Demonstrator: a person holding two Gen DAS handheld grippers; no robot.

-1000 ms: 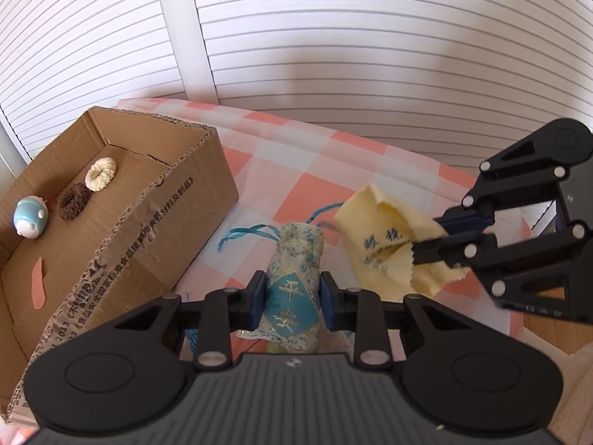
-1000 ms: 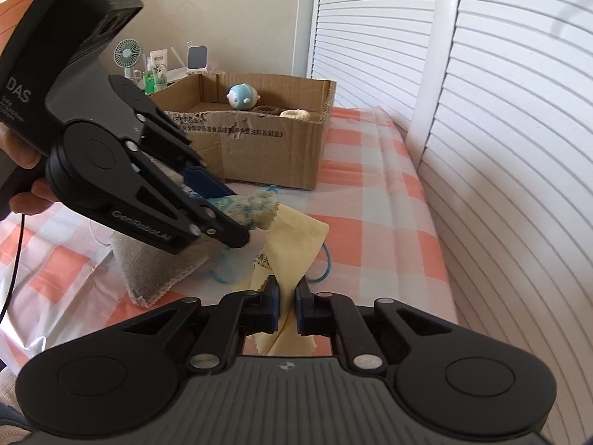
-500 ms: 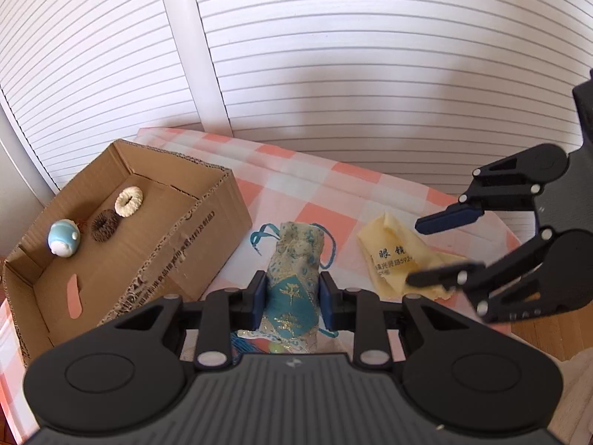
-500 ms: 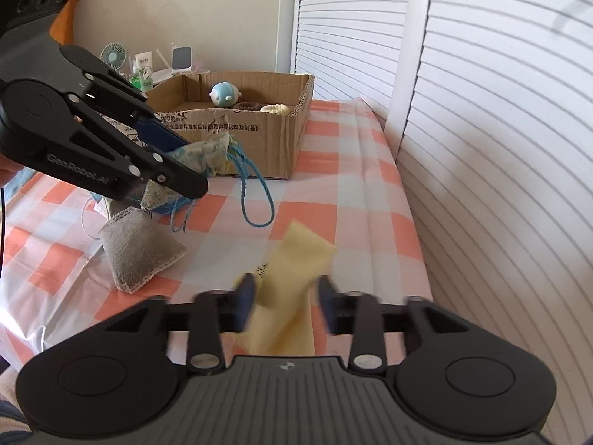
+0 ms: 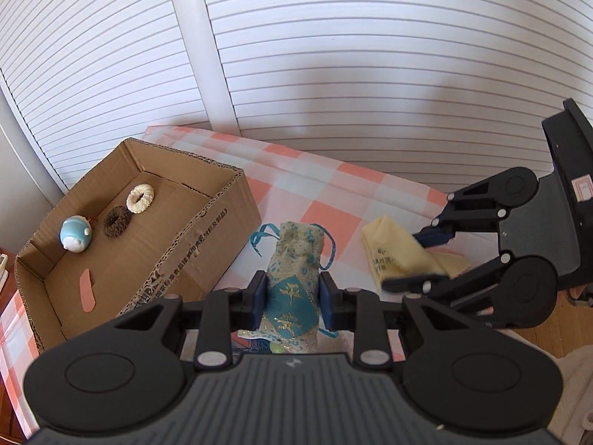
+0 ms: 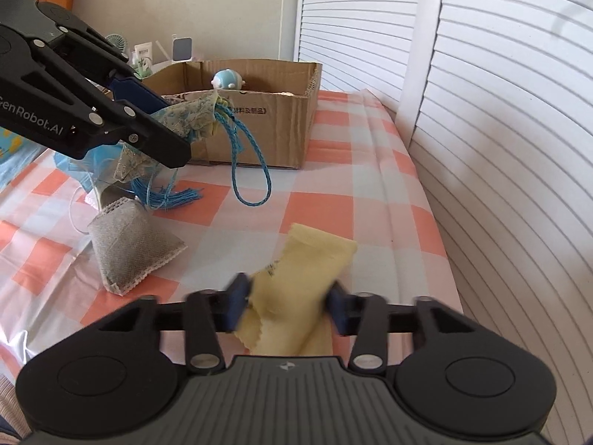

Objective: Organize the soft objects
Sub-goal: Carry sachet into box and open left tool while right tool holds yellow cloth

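Left claw (image 5: 292, 298) grips the pouch (image 5: 294, 259), lifted; right claw (image 6: 287, 306) closing around yellow cloth (image 6: 296, 282)

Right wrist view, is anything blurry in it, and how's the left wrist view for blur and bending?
Right wrist view: the right gripper is motion-smeared around the sharp yellow cloth. Left wrist view: that gripper's fingertips are soft, while the left gripper and the blue pouch are crisp. Both views: the shutter slats bow from fisheye.
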